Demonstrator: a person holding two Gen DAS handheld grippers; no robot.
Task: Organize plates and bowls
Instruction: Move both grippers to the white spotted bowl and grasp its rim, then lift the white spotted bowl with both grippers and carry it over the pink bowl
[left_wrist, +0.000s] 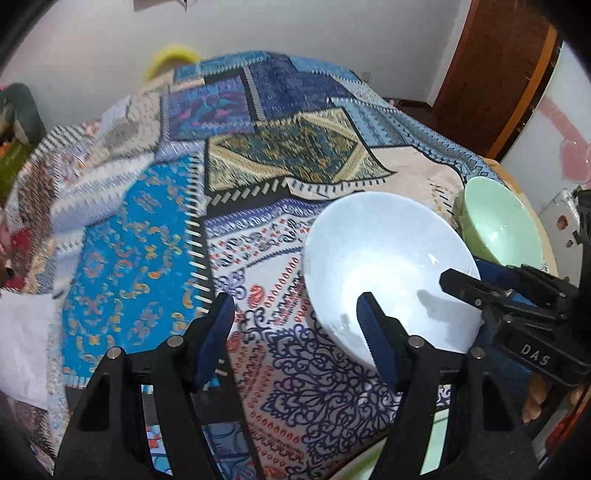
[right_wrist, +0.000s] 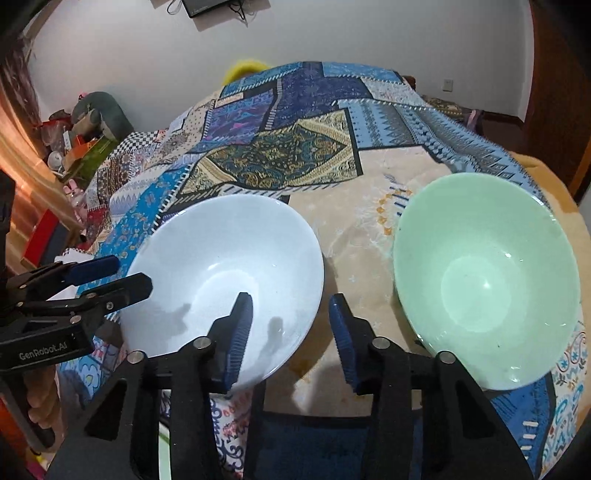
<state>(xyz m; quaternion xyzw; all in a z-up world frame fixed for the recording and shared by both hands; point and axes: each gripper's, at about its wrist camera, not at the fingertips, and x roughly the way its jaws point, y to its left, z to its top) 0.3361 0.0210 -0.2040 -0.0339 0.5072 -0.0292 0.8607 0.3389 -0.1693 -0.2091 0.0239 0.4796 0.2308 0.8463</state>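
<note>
A white bowl (left_wrist: 384, 266) (right_wrist: 229, 273) stands on the patterned cloth. A pale green bowl (right_wrist: 487, 280) (left_wrist: 498, 225) stands to its right. My left gripper (left_wrist: 295, 325) is open; its right finger is over the white bowl's near-left rim and its left finger is outside it. My right gripper (right_wrist: 291, 328) is open; its left finger is inside the white bowl's near-right rim and its right finger is outside it. Neither has closed on the rim. Each gripper shows in the other's view, the right (left_wrist: 480, 291) and the left (right_wrist: 114, 280).
The patchwork cloth (right_wrist: 288, 155) covers a round table (right_wrist: 532, 162). Clutter and boxes (right_wrist: 74, 140) lie at the left by the wall. A wooden door (left_wrist: 491, 74) is at the right. A white cloth (left_wrist: 26, 339) lies at the left edge.
</note>
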